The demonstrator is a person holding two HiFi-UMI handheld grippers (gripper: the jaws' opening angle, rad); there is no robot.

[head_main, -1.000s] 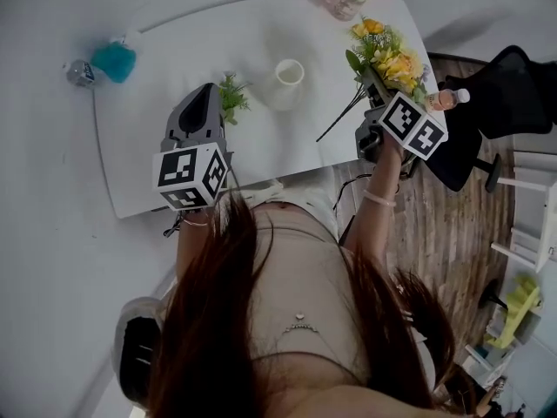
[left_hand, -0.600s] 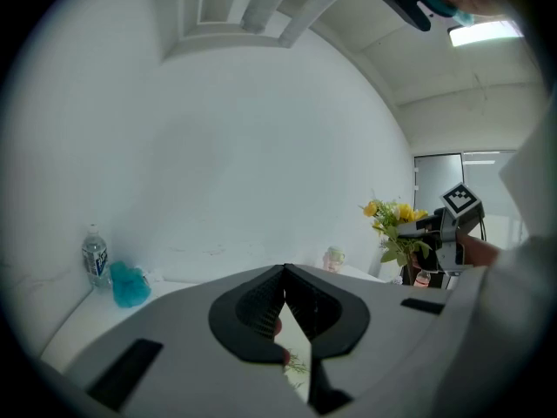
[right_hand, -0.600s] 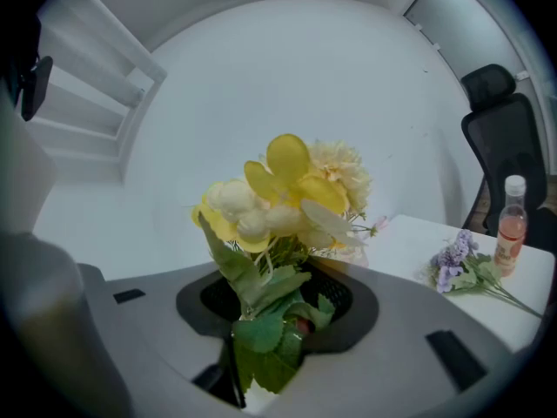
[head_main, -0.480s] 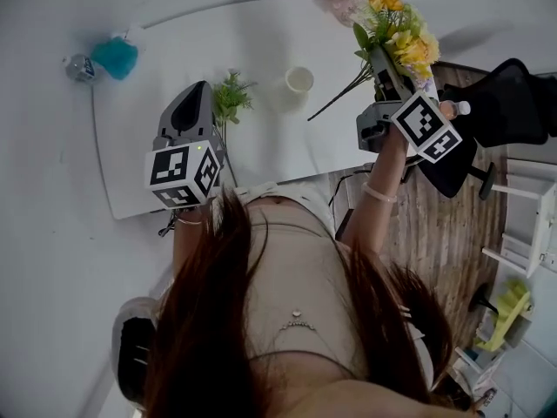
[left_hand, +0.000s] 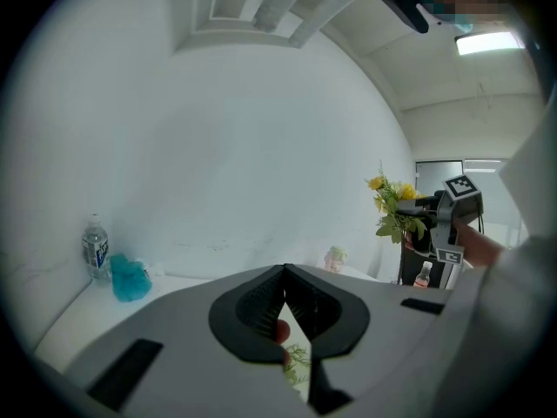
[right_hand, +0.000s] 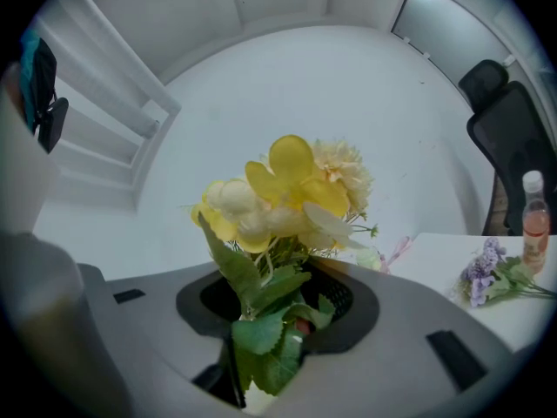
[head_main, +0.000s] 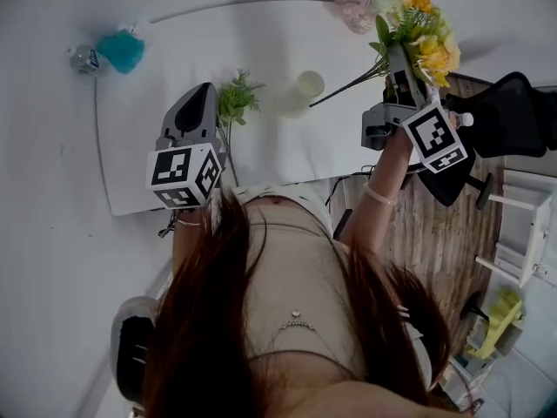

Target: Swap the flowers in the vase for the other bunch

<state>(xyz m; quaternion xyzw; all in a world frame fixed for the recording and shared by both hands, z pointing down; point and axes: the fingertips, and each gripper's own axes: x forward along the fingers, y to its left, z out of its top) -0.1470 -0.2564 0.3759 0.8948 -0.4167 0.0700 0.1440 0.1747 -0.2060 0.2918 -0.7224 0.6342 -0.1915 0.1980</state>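
Fingers: right gripper [right_hand: 278, 320] clamps yellow bunch [right_hand: 287, 194]; left gripper's [left_hand: 285, 273] together.
Vase [head_main: 309, 85]: empty, middle of desk [head_main: 157, 77].
Remaining: set bunch in vase.

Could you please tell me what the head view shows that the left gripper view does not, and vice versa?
Only the head view shows the white vase, with no flowers in it, and the wooden floor. Only the left gripper view shows the lit ceiling light. Both show the water bottle, the teal object beside it, and the yellow bouquet gripped by the right gripper.
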